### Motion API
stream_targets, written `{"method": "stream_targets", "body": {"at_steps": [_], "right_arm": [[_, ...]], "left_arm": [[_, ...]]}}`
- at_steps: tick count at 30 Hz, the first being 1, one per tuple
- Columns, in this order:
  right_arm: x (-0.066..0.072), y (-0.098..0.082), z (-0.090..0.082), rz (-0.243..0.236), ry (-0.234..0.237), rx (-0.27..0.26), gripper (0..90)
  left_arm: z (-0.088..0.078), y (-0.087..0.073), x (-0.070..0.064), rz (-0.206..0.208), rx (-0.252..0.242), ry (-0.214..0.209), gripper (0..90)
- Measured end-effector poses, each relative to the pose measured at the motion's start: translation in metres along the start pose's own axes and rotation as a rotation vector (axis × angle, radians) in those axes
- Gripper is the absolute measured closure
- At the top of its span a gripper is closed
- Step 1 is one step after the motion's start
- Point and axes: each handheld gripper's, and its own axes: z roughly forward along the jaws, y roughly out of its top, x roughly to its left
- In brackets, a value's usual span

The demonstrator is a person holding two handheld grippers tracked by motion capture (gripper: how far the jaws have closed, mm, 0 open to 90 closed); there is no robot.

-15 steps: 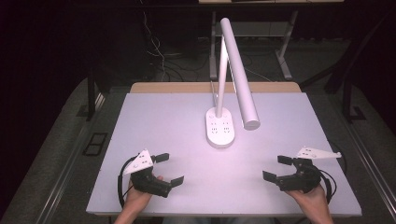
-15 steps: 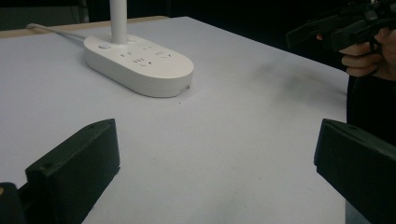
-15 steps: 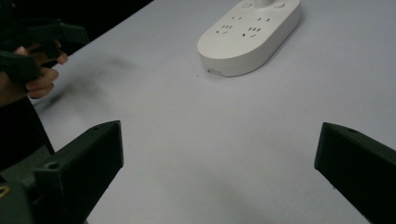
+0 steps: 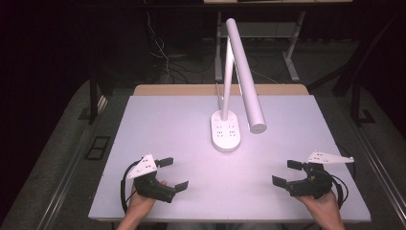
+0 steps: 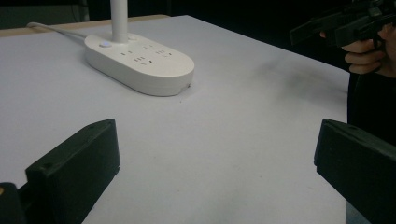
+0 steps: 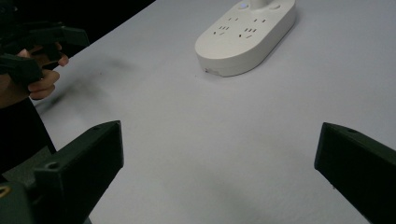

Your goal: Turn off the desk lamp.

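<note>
White table (image 4: 158,120), lamp base (image 4: 226,130) lengthwise toward the person, left tongs (image 4: 172,173) and right tongs (image 4: 287,173) both apart, empty

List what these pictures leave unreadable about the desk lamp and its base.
- Lamp head: its light-giving underside faces down, away from the high view.
- Lamp post: cut off by the top edge in the left gripper view.
- Base: its far end is cut off by the top edge in the right gripper view.
- Cord: runs out past the left edge; its plug is hidden.
</note>
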Motion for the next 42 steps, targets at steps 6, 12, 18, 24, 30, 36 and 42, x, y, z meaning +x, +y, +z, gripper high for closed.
{"method": "stream_targets", "body": {"at_steps": [6, 12, 18, 24, 30, 36, 42], "right_arm": [[0.002, 0.001, 0.002, -0.009, -0.005, 0.019, 1.3], [0.001, 0.001, 0.003, -0.008, -0.006, 0.032, 1.3], [0.002, 0.002, 0.004, -0.005, -0.009, 0.045, 1.3], [0.002, 0.006, 0.007, -0.022, -0.010, 0.079, 1.3], [0.000, 0.013, 0.007, -0.022, 0.001, 0.090, 1.3], [-0.002, 0.021, 0.008, -0.033, 0.008, 0.097, 1.3], [-0.001, 0.029, 0.013, -0.041, 0.020, 0.111, 1.3]], "left_arm": [[0.000, 0.000, -0.001, 0.001, 0.005, -0.003, 0.0], [0.002, -0.001, -0.002, 0.004, 0.010, -0.010, 0.0], [0.001, -0.002, -0.001, -0.006, 0.008, -0.007, 0.0], [-0.001, -0.002, 0.000, -0.006, 0.006, -0.001, 0.0], [0.000, -0.002, 0.001, -0.006, 0.011, 0.004, 0.0], [-0.001, -0.002, 0.000, -0.008, 0.010, 0.004, 0.0], [0.000, -0.002, 0.000, -0.005, 0.013, 0.005, 0.0]]}}
